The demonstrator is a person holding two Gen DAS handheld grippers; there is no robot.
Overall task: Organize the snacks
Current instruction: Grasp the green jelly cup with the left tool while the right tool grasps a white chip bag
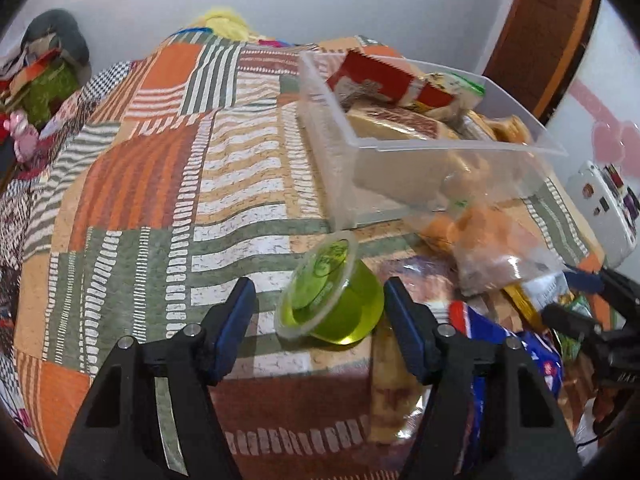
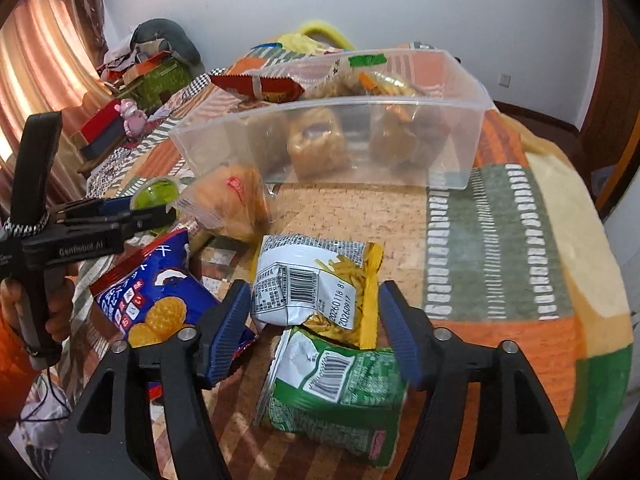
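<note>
A green jelly cup [image 1: 332,300] lies tilted on the patchwork bedspread between the fingers of my open left gripper [image 1: 320,316]; it touches neither pad clearly. It also shows in the right wrist view [image 2: 156,194]. A clear plastic bin [image 1: 400,148] holds several snack packs. My open right gripper [image 2: 316,328] straddles a white-and-yellow snack bag [image 2: 316,284], with a green snack bag [image 2: 336,396] just below it. A blue cracker bag [image 2: 156,300] lies to the left. The left gripper [image 2: 132,212] appears in the right wrist view too.
A clear bag of orange buns [image 2: 232,204] lies in front of the clear bin [image 2: 332,140]. More wrappers pile at the right in the left wrist view [image 1: 512,280]. Clutter and a pink toy [image 2: 132,118] sit beyond the bed's left side.
</note>
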